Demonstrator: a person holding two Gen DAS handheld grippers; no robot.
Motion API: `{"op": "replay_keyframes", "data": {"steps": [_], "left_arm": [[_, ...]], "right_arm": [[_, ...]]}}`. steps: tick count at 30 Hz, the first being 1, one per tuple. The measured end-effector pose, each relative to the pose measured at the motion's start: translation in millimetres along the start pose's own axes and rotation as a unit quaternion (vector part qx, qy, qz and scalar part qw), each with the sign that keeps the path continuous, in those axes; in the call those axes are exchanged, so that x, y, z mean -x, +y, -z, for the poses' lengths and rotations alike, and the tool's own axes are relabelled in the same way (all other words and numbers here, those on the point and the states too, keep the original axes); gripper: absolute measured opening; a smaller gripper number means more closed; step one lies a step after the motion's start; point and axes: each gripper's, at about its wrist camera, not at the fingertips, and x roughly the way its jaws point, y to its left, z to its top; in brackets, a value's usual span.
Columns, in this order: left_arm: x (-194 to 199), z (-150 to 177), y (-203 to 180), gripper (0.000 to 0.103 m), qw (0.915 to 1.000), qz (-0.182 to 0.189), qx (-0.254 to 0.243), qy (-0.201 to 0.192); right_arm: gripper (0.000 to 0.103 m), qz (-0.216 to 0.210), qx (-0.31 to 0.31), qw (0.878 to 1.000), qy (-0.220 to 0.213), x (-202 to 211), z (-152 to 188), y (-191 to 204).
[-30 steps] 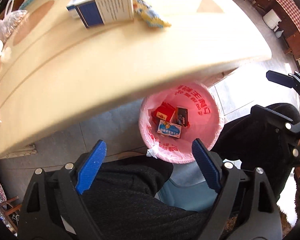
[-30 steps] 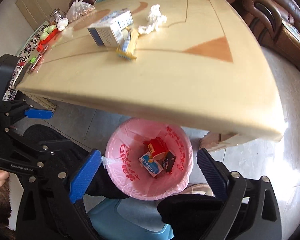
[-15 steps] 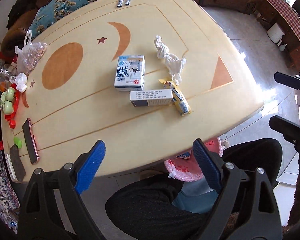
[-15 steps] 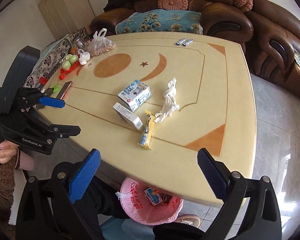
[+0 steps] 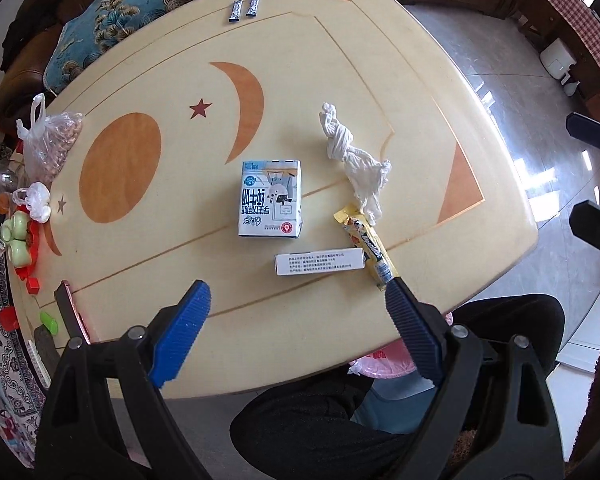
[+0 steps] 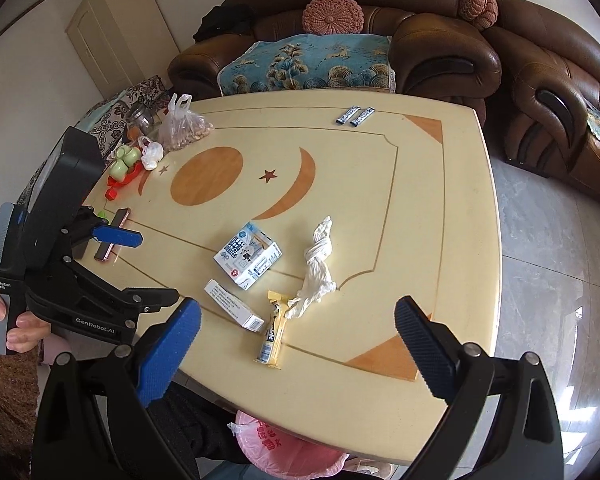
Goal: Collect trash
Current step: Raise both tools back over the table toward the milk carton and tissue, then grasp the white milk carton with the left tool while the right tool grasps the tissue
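On the cream table [image 5: 148, 264] lie a blue-and-white milk carton [image 5: 270, 200] [image 6: 248, 254], a small white box [image 5: 320, 264] [image 6: 234, 306], a yellow snack wrapper [image 5: 368, 246] [image 6: 274, 330] and a twisted white tissue [image 5: 356, 164] [image 6: 318, 268]. A pink-lined trash bin [image 5: 380, 364] [image 6: 284, 452] peeks out under the near table edge. My left gripper [image 5: 298, 292] [image 6: 156, 266] hovers above the near edge, open and empty. My right gripper [image 6: 298, 308] [image 5: 580, 170] hangs open and empty to the right of it.
A phone [image 6: 112, 240], green cups [image 5: 16, 240], a plastic bag of nuts [image 5: 54, 140] and a jar sit along the table's left side. Two dark sachets [image 6: 354, 115] lie at the far edge. A brown sofa [image 6: 440, 48] stands behind. The person's dark-trousered legs [image 5: 340, 432] are below.
Both grippers have risen from beside the bin below the table edge to above the tabletop. The bin has slipped mostly under the edge. Both stayed open and empty.
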Motion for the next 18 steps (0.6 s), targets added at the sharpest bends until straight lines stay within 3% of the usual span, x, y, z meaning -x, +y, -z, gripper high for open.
{"op": "replay_keyframes", "data": {"steps": [6,18], "left_arm": [[-19.7,-22.6,3.5,0.087,0.9999,0.010,-0.007,0.011],[-86.2,-47.3,18.0,0.087,0.9980,0.025,0.000,0.058]], "right_arm": [[0.095,0.003,0.001,1.000,0.012,-24.4,-15.0,-7.7],[0.095,0.004,0.011,0.997,0.074,-106.8,-18.8,-14.8]]}}
